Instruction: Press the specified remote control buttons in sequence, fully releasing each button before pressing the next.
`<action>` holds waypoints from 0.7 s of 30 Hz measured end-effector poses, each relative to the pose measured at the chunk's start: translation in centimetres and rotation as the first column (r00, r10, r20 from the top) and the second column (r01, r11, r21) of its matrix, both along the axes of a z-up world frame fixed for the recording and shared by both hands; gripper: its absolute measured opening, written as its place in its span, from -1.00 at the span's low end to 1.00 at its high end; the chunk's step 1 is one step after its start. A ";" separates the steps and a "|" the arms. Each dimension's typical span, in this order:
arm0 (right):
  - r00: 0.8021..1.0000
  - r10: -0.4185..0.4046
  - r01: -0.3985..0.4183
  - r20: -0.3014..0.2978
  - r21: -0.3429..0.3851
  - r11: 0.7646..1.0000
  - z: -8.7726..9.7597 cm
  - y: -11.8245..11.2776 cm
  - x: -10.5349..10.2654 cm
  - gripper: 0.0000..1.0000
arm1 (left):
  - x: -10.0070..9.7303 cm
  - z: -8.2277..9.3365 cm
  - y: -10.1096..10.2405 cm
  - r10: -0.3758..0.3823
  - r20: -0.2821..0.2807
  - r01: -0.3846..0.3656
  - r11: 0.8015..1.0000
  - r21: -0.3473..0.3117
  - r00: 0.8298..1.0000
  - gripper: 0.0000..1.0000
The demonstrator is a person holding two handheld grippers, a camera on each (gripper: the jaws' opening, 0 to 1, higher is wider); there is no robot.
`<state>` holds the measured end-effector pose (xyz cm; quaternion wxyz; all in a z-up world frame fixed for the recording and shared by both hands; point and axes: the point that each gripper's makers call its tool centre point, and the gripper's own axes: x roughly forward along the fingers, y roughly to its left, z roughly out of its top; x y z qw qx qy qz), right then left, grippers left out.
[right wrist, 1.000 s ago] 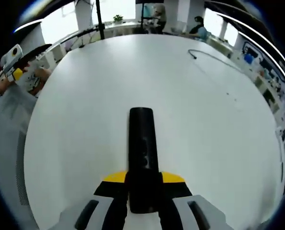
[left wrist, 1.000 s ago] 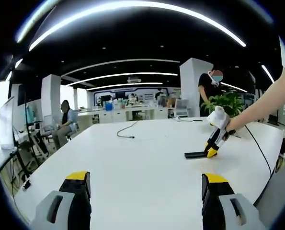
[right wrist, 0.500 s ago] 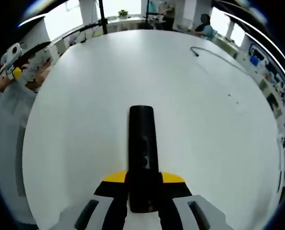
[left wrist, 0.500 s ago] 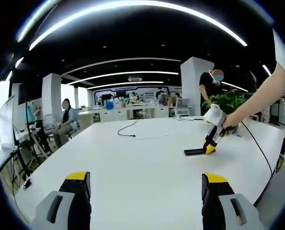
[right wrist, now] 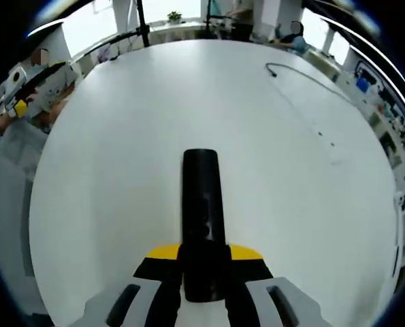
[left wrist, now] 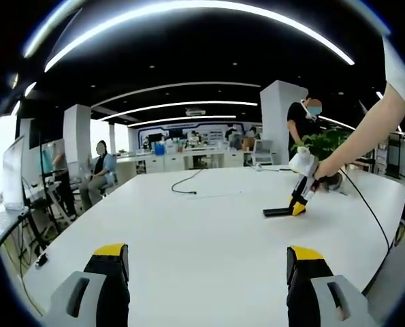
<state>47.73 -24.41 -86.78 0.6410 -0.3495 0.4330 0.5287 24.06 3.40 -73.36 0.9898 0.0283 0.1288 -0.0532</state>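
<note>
The remote control (right wrist: 203, 204) lies flat on the white surface (right wrist: 120, 170), its near end clamped between the yellow-tipped jaws of the right tool (right wrist: 203, 262), which is pinching it from both sides. In the left gripper view the same remote (left wrist: 278, 212) appears far across the surface, with the right tool (left wrist: 299, 204) angled down onto one end. The left tool (left wrist: 205, 262) is spread wide and holds nothing; it hangs above the near part of the surface, well apart from the remote. No button is under contact from either tool, so the pressing sequence appears not yet started. Probable faults from this state: the remote body is glossy and narrow, so a downward press from the left tool could pivot it in the right tool's grip or slide it free. The button markings are too small to read in either view, so the wrong key may be selected. A cable (right wrist: 304, 80) lies further off on the surface, clear of the work area.
</note>
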 end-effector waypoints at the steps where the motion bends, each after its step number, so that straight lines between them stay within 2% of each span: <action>1: 1.000 0.017 -0.017 0.001 -0.012 1.000 0.0 0.0 -0.1 -0.57 | 0.0 0.0 -0.1 -0.004 0.001 0.004 1.000 -0.001 1.000 1.00; 5: 1.000 0.021 -0.021 -0.008 -0.023 1.000 -0.1 -0.2 0.5 -0.57 | 0.0 -0.1 -0.2 -0.012 -0.005 0.012 1.000 0.000 1.000 1.00; 10: 0.999 0.033 -0.033 -0.011 -0.036 0.999 -0.1 -0.1 0.2 -0.53 | 0.0 0.0 -0.1 -0.010 -0.001 0.010 1.000 -0.001 1.000 1.00; 15: 0.999 0.009 -0.009 -0.040 -0.003 1.000 0.0 0.0 -0.1 -0.44 | 0.1 -0.1 -0.1 -0.011 -0.003 0.011 1.000 -0.008 1.000 1.00; 19: 0.997 -0.015 0.017 -0.072 0.031 0.999 0.3 0.3 -0.6 -0.28 | 0.1 -0.1 -0.1 -0.014 -0.008 0.014 1.000 -0.007 1.000 1.00; 21: 0.997 -0.033 0.036 -0.070 0.043 0.998 0.2 0.2 -0.8 -0.09 | 0.1 -0.1 -0.1 -0.013 -0.007 0.013 1.000 -0.007 1.000 1.00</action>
